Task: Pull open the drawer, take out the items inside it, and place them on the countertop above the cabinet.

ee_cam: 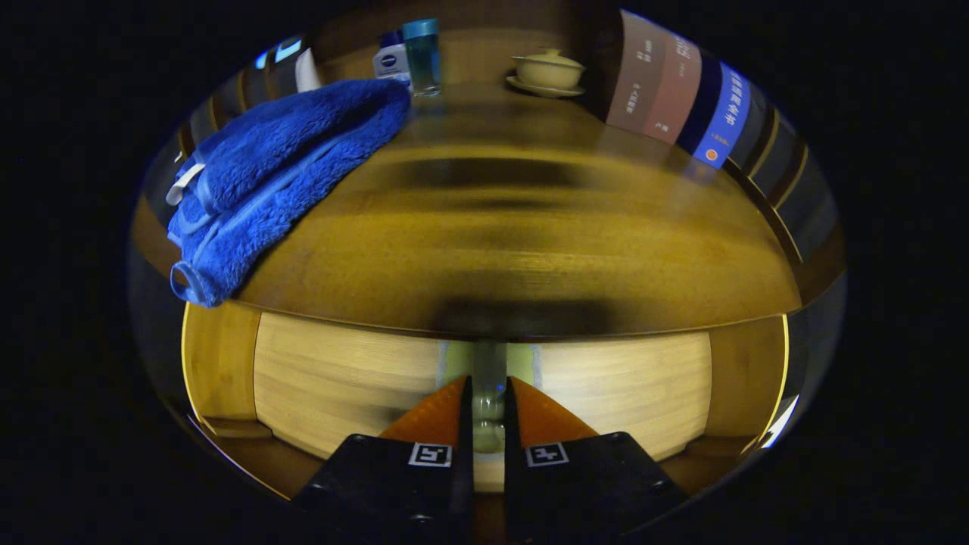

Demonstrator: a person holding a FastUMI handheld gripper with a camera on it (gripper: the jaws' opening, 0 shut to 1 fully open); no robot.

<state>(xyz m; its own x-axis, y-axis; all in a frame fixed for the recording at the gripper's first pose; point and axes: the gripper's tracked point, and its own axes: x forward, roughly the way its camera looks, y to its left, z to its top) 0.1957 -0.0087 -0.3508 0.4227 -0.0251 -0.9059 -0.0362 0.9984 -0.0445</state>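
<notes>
A light wooden drawer front [341, 386] sits under the dark glossy countertop [530, 242] of the cabinet. My gripper [488, 390] is right at the middle of that front, both fingers closed on a pale, translucent drawer handle [488, 363] that stands upright between them. The drawer's inside is hidden. A folded blue towel [280, 182] lies on the countertop's left part, overhanging its front edge.
At the back of the countertop stand a teal-capped bottle [422, 57] and a white bottle [392, 64]. A cream lidded cup on a saucer [548, 72] sits to their right. Several books [681, 98] stand at the far right.
</notes>
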